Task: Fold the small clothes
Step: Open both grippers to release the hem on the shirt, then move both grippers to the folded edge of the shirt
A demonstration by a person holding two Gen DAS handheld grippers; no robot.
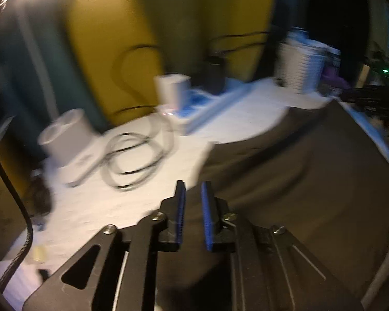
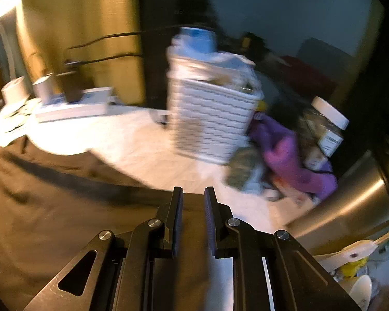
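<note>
Dark garment (image 1: pixel 311 171) spread on white desk (image 1: pixel 233 119), blurred, cut off at 6 o'clock by both tools. Left tool (image 1: pixel 193 189) slightly parted, empty, over its edge. Right tool (image 2: pixel 193 194) likewise. White basket (image 2: pixel 212 114) at 12 o'clock, contents indistinct.

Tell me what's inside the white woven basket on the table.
The white woven basket holds pale crumpled items at its rim, with a blue-topped white container above or behind it. Blur hides details, and its walls cover everything lower down.
</note>
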